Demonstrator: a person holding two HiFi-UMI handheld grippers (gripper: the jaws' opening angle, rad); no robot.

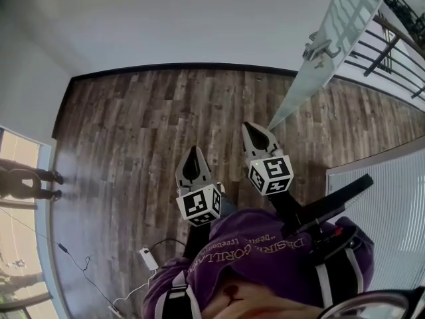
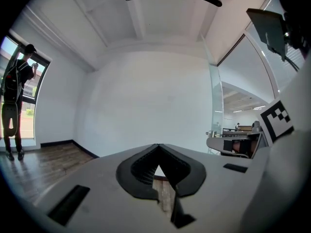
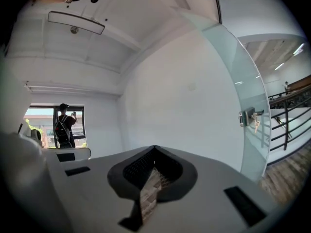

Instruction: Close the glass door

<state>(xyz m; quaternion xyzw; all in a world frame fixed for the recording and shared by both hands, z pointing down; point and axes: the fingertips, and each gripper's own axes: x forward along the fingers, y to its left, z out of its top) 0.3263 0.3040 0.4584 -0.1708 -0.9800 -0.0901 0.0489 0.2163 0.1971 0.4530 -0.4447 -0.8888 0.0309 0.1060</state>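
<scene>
Glass door (image 1: 335,32), one, ajar, bearing one lock (image 3: 246,116) with keys (image 3: 255,124); left gripper (image 1: 194,151), one, jaws together, empty; right gripper (image 1: 250,129), one, jaws together, empty

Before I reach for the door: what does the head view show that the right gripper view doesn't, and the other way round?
Head view only: the white charger with its cable. Right gripper view only: the ceiling light. Both: the glass door standing open, its lock, the railing beyond, and the right claw, shut and empty.
</scene>
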